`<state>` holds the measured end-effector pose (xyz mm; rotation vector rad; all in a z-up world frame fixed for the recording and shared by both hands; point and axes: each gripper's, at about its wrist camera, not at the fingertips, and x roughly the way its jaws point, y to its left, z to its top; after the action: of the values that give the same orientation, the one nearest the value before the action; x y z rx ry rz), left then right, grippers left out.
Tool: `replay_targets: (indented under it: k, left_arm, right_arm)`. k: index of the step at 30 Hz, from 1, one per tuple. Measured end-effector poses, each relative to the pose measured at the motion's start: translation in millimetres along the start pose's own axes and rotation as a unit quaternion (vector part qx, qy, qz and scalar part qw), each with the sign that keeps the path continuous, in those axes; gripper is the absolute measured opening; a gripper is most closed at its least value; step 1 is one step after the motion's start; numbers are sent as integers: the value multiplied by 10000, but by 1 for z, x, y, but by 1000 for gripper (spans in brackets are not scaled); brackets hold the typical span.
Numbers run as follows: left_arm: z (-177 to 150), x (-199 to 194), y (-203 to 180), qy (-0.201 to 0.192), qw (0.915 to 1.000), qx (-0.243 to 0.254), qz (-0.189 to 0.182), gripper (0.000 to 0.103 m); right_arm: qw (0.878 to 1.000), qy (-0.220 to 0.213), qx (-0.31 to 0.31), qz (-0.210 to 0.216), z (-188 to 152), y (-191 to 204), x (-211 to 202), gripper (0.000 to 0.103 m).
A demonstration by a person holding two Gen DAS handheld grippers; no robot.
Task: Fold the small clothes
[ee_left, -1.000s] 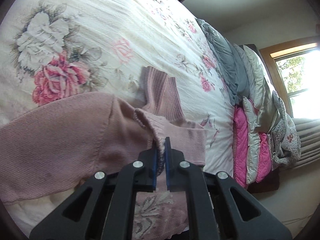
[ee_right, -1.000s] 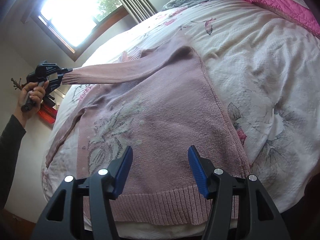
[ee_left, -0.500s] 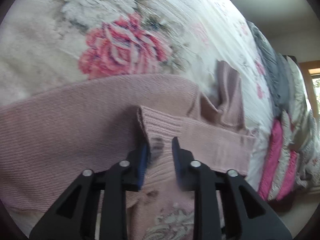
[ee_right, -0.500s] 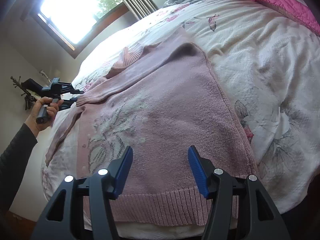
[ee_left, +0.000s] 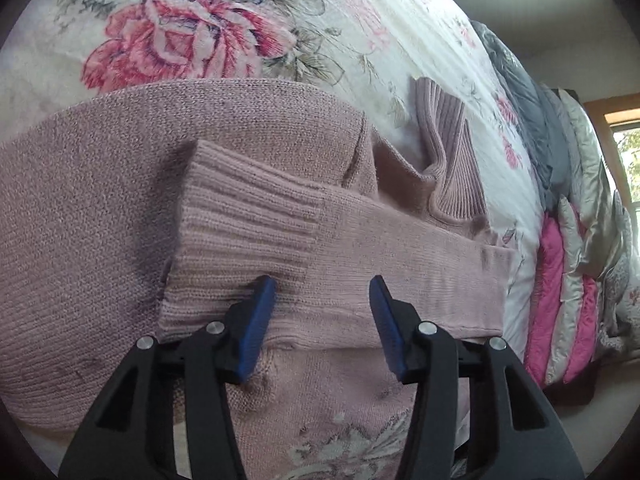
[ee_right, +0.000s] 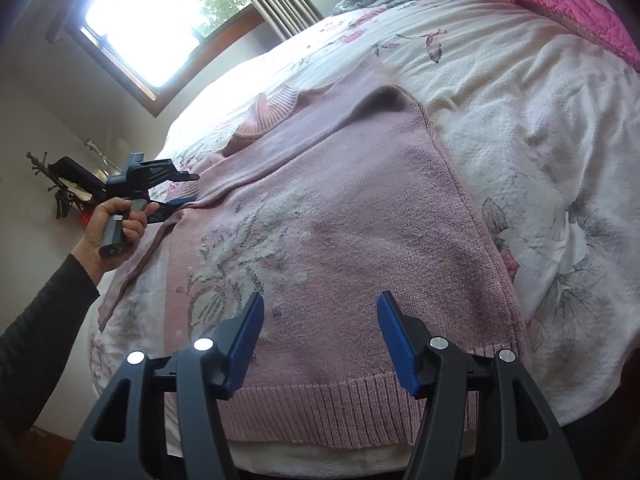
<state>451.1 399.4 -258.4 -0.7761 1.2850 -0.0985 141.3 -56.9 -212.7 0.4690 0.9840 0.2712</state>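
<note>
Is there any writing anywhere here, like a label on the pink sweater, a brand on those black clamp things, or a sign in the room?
None: no readable text in either view.
The pink sweater shows only a pale leaf pattern, no tag.
The left gripper and right gripper carry no visible markings.

One pink sweater (ee_right: 340, 216), one floral bedspread (ee_right: 540, 128), two claws, one window (ee_right: 160, 12)

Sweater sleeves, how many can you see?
2. One sleeve lies folded across the sweater's chest, its ribbed cuff just ahead of the left gripper. The other sleeve trails down the sweater's left edge, near the hand.
</note>
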Motion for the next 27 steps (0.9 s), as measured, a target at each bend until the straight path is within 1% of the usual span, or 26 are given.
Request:
replay_targets:
  k: [1,3,4,5,7,10,11,13,16,18,19,21,22,25,26,27]
  left_arm:
    - [-1,-7,0,-66,9999,-31,-92,50]
    - [-7,-30,0,-351,9992,16,-179,61]
    - [-12,-45,2,-542,9979,19,-352,71]
    - [-19,-63,9,-748,9955,-18,-579,78]
    - [-36,-98,33,-1158,9897,-204,-813,85]
    - [-68,-147,92,-1569,9809,-720,-895,86]
    - [-81,-164,116,-1707,9765,-931,-932,86]
    - [-109,-199,167,-2049,9645,-1367,-952,86]
    - [-152,-244,243,-2488,9392,-2153,-981,86]
    - [-174,-268,286,-2701,9255,-2528,-814,86]
    - [-183,-276,301,-2775,9191,-2694,-754,86]
    - [-197,-290,329,-2937,9051,-2974,-779,86]
    - [-199,-293,339,-2956,9006,-3087,-786,86]
    - [-198,-289,361,-2962,8889,-3359,-964,86]
    - [-197,-287,365,-2968,8863,-3409,-1012,86]
    - [-194,-286,366,-2980,8859,-3409,-1009,86]
  right_arm:
    - [10000,-4,-8,-25,-1,-1,-2,60]
    - [10000,-14,-10,-52,-1,-2,-5,60]
    - [10000,-24,3,-49,-1,-3,-6,60]
    - [10000,-41,16,-27,-2,-3,-8,60]
    - [9999,-103,14,43,-3,-1,-12,61]
    - [9998,-88,-46,173,-6,6,-15,62]
    - [9997,-76,-103,213,-8,9,-16,62]
    - [9994,-65,-217,277,-12,16,-17,62]
    - [9990,11,-261,354,-17,23,-16,63]
    - [9988,73,-302,380,-20,29,-15,63]
    - [9986,86,-331,396,-21,32,-15,63]
    - [9983,64,-418,396,-23,39,-18,63]
    - [9982,52,-444,399,-24,42,-19,63]
    - [9980,46,-490,388,-24,50,-21,63]
    - [9980,37,-511,374,-25,52,-22,63]
    - [9980,29,-523,358,-25,53,-23,63]
